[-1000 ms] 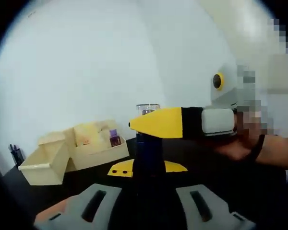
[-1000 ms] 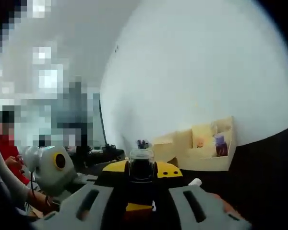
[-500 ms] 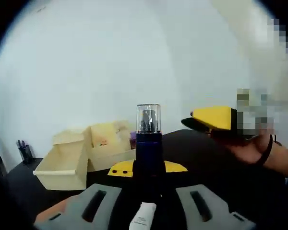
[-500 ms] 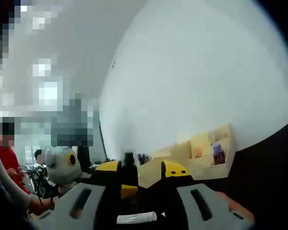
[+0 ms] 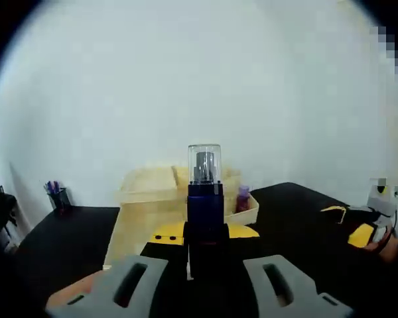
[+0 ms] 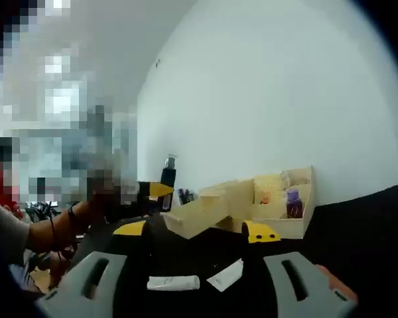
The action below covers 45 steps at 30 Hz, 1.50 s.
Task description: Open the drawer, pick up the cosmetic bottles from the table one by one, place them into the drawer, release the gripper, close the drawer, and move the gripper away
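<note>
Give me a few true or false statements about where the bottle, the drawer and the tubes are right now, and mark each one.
1. The left hand-held gripper grips a dark blue cosmetic bottle with a clear cap. True.
2. The pale wooden organiser's drawer is shut. False: it is pulled out.
3. Two white tubes lie on the black table in the right gripper view. True.
4. The right hand-held gripper holds a bottle. False: its jaws are open and empty.
5. A small purple bottle stands in the organiser. True.
</note>
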Tool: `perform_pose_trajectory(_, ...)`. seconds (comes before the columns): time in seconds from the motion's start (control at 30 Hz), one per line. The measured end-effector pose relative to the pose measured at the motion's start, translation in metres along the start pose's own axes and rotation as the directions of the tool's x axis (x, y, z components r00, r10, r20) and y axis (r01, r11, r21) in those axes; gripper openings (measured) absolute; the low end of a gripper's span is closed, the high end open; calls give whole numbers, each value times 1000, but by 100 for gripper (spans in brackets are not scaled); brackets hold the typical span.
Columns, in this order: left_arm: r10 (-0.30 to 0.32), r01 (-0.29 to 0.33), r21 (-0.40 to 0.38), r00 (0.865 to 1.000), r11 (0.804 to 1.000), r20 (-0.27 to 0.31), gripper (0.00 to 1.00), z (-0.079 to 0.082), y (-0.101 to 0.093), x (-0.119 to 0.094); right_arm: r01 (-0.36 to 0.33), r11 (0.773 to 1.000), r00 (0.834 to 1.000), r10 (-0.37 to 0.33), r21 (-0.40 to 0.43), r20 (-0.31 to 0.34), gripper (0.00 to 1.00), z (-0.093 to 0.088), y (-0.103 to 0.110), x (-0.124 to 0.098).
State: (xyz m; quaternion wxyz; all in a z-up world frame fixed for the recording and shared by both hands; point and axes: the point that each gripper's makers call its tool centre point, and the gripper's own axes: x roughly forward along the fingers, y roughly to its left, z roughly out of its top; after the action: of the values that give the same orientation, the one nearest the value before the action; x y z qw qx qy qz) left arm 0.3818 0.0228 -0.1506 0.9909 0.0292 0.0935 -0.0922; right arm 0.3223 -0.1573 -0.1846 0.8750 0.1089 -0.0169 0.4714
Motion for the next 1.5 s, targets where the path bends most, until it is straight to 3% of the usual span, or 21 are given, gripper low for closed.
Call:
perform_pose_trajectory(0.2, 56, -55, 20, 997, 998, -55, 15, -2, 24, 10, 6, 993, 997, -16, -116, -79, 65, -17, 5, 3)
perform_pose_trajectory(0.33, 74, -71, 29, 993, 997, -93, 15, -4, 34, 19, 17, 975, 986, -53, -222, -157, 66, -31, 5, 3)
perform_pose_trajectory(0.43, 88, -84, 31, 984, 996, -153, 15, -12, 43, 28, 23, 961, 976, -81, -277, -202, 65, -37, 6, 0)
perform_pose_trajectory(0.63, 118, -116, 20, 970, 993, -213, 15, -19, 67, 47, -4, 967, 974, -53, -253, -219, 65, -34, 10, -4)
perform_pose_trajectory(0.8, 133, -138, 0, 948, 990, -289, 15, -25, 83, 64, -21, 969, 974, -36, -245, -223, 64, -34, 10, -3)
perform_pose_trajectory(0.93, 126, -137, -4, 926, 991, -356, 15, -43, 83, 73, -29, 967, 973, -31, -253, -230, 64, -34, 10, -3)
perform_pose_trajectory(1.27, 173, -185, 10, 897, 983, -407, 15, -68, 93, 87, -32, 970, 975, -23, -242, -223, 64, -31, 9, -1)
perform_pose_trajectory(1.47, 180, -201, 6, 861, 979, -476, 15, -78, 101, 92, -38, 969, 972, -20, -243, -232, 63, -34, 11, 0)
perform_pose_trajectory(1.5, 178, -202, 5, 850, 979, -496, 15, -82, 101, 92, -39, 969, 972, -20, -243, -234, 63, -35, 11, 0)
